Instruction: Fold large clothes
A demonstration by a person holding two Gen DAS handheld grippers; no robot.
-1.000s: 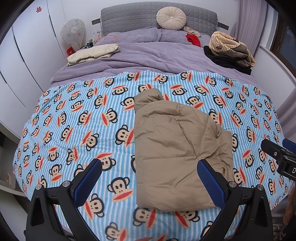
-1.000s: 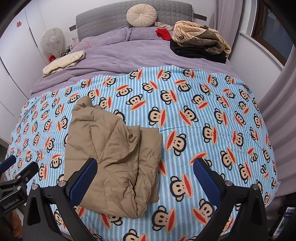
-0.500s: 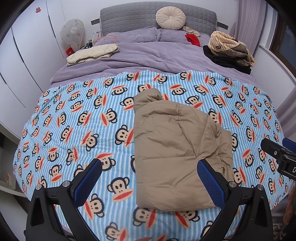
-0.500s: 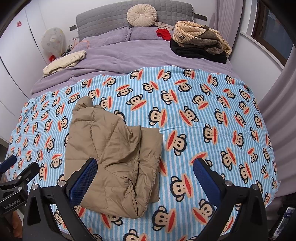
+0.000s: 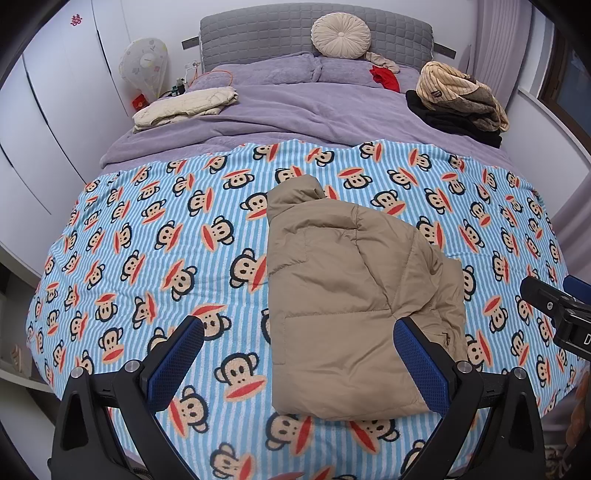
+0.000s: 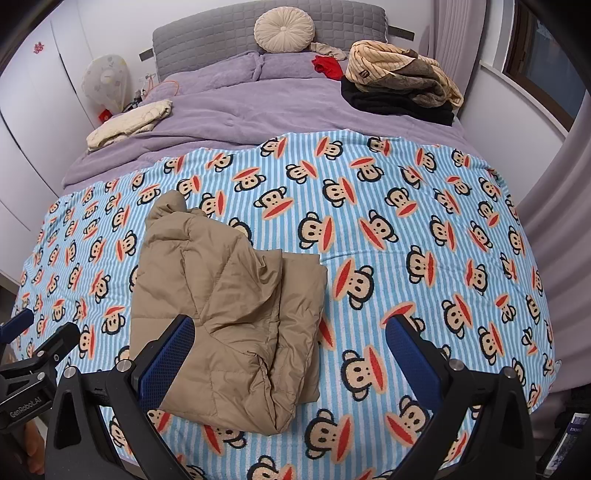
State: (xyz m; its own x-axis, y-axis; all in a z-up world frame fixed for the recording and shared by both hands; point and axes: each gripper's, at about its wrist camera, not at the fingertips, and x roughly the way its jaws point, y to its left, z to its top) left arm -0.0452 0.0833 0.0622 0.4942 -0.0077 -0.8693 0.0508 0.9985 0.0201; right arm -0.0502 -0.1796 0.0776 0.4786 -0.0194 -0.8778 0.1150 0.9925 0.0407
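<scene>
left claw [image 5: 299, 347] wide, empty | right view: jacket [image 6: 229, 306] layered edge

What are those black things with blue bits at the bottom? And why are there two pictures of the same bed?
Those are two grabbing tools, one in each of a person's hands. Each has a small camera looking out between its two fingers, so you get two pictures: one from the left gripper, one from the right gripper. Both are open and hold nothing. On the blue striped monkey-print blanket lies a tan puffy jacket, partly folded. Farther back on the purple bedspread sit a cream folded garment, a pile of striped, brown and black clothes, and a round cream cushion.
</scene>
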